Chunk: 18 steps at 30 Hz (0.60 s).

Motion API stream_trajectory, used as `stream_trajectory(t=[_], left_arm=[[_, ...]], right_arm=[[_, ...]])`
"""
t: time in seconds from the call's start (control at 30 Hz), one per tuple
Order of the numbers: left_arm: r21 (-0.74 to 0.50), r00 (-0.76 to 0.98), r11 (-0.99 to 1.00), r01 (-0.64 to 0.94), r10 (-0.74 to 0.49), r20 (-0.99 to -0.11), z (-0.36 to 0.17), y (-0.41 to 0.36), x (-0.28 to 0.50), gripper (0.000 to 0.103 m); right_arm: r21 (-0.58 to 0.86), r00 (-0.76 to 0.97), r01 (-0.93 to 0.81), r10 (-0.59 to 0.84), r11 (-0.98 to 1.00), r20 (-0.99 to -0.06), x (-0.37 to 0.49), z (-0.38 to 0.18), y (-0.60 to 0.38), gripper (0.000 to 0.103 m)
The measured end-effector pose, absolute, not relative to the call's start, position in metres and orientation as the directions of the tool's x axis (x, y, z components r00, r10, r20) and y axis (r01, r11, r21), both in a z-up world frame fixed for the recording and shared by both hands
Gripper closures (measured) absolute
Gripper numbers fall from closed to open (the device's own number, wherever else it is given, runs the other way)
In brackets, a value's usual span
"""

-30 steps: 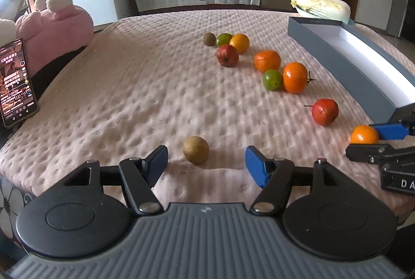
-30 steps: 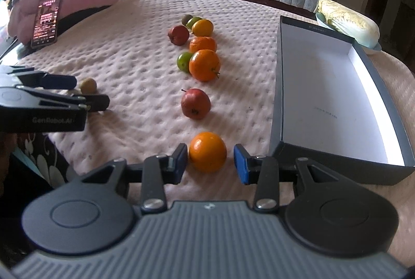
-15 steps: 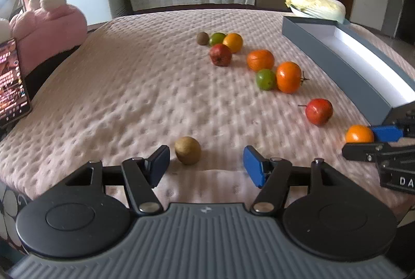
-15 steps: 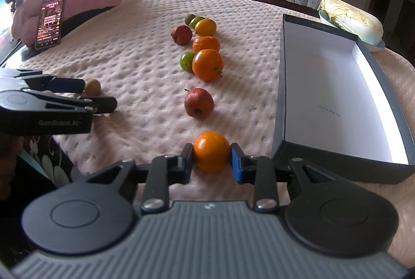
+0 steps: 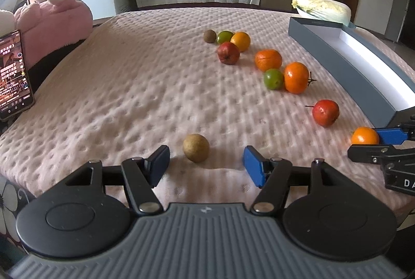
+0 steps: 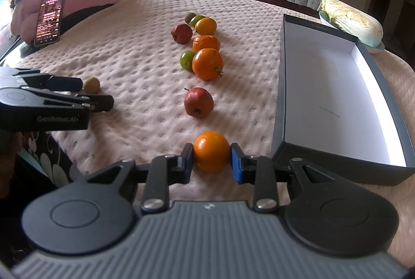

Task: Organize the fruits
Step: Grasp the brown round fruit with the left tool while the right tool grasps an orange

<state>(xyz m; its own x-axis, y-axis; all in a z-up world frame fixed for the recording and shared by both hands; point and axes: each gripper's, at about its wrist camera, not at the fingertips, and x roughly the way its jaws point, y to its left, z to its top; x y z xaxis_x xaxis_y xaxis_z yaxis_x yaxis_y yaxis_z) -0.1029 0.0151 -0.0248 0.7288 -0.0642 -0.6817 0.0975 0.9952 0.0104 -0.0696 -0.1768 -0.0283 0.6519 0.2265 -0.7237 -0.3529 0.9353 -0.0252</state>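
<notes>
Pinching smooth round orange [image 6: 211, 151]: right hand-held gripper [image 6: 211, 162]; left hand-held gripper [image 5: 206, 162] wide.

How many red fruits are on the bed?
2: one red fruit just beyond the orange in the right tongs, another farther back beside the far cluster.

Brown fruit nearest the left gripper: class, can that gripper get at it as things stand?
Probably yes. The brown fruit lies just ahead of the open left gripper, slightly toward its left finger, with nothing between them.
</notes>
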Motion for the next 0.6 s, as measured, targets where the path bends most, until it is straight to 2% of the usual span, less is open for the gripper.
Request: stream_trajectory(t=[0.2, 0.33, 0.5, 0.57, 0.6], left_arm=[[-0.023, 0.729, 0.997, 0.069, -0.066, -0.681, -0.024, 0.022, -0.100, 0.036], [-0.049, 0.730, 0.998, 0.050, -0.070, -0.680, -0.023, 0.031, -0.100, 0.047], [-0.012, 0.738, 0.999, 0.047, -0.043, -0.674, -0.023, 0.030, -0.102, 0.061], [-0.009, 0.741, 0.998, 0.061, -0.051, -0.670, -0.022, 0.028, -0.102, 0.073], [-0.002, 0.741, 0.997, 0.072, -0.055, -0.670, -0.023, 0.026, -0.102, 0.074]], right_arm=[[-0.030, 0.651, -0.368, 0.234, 0.929, -0.722, -0.072, -0.026, -0.174, 0.070], [-0.020, 0.655, -0.369, 0.245, 0.929, -0.715, -0.072, -0.022, -0.173, 0.070], [-0.013, 0.658, -0.370, 0.253, 0.929, -0.710, -0.070, -0.020, -0.173, 0.070], [-0.012, 0.660, -0.369, 0.252, 0.930, -0.708, -0.069, -0.020, -0.173, 0.070], [-0.011, 0.661, -0.366, 0.251, 0.931, -0.708, -0.069, -0.020, -0.173, 0.070]])
